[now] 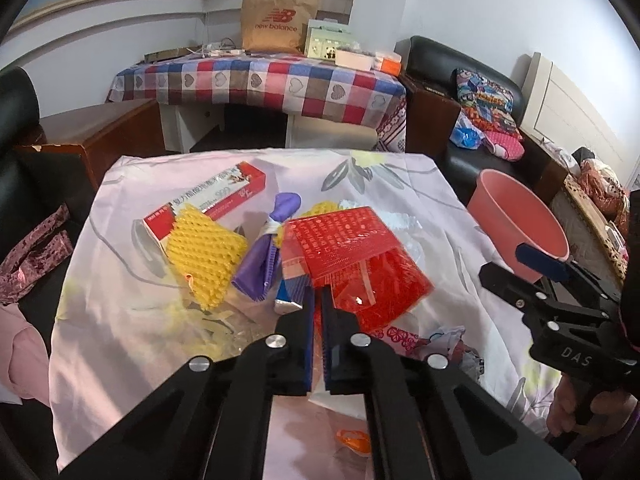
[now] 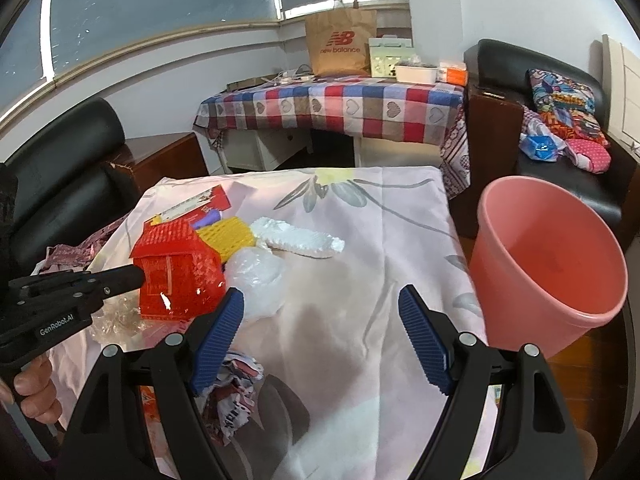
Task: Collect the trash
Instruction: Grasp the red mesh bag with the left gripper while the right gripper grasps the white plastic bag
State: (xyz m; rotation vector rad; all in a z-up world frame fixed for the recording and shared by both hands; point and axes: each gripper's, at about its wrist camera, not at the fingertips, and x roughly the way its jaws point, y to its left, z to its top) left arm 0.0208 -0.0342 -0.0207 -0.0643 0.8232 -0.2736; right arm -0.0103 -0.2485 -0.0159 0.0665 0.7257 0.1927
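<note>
My left gripper [image 1: 319, 300] is shut on the near edge of a red plastic wrapper [image 1: 352, 256], also seen in the right wrist view [image 2: 176, 272], held just over the table. Around it lie a yellow foam net [image 1: 204, 252], a purple wrapper [image 1: 260, 256], a red and white box [image 1: 208, 200], white foam [image 2: 298, 238], a clear plastic bag [image 2: 260, 276] and crumpled printed paper [image 2: 236, 392]. My right gripper [image 2: 320, 320] is open and empty above the floral cloth [image 2: 360, 280]. A pink bucket [image 2: 552, 256] stands at the table's right edge.
A checkered-cloth table [image 1: 260, 80] with a brown paper bag [image 1: 276, 16] stands behind. Black sofas flank the room on the left [image 2: 60, 168] and right [image 2: 560, 120]. A small orange scrap [image 1: 352, 440] lies near my left gripper's base.
</note>
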